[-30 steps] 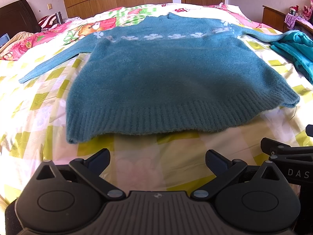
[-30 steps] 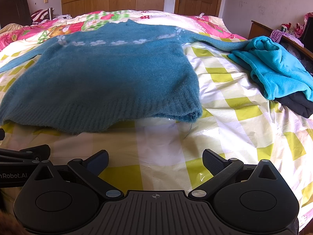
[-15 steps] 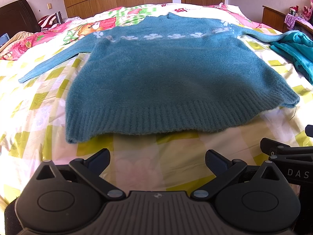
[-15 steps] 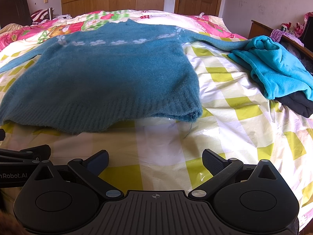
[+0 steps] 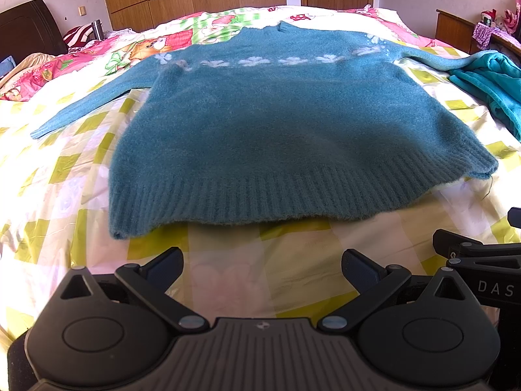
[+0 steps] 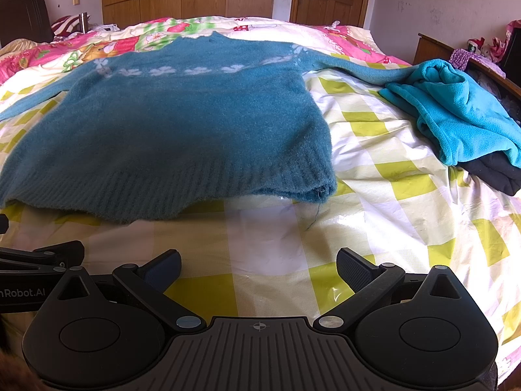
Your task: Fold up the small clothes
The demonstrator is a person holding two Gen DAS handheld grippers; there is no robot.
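Both grippers, left gripper (image 5: 262,262) and right gripper (image 6: 259,262), level, wide open, empty, short of sweater (image 5: 293,137) hem; bare bedspread (image 6: 270,244) between.

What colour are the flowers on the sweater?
White flowers, in a row across the chest of the teal sweater. The left wrist view shows them best.

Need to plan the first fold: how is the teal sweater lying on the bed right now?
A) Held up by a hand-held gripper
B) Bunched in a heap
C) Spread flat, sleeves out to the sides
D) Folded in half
C: the teal sweater lies spread flat on the bed, one sleeve reaching out to each side.
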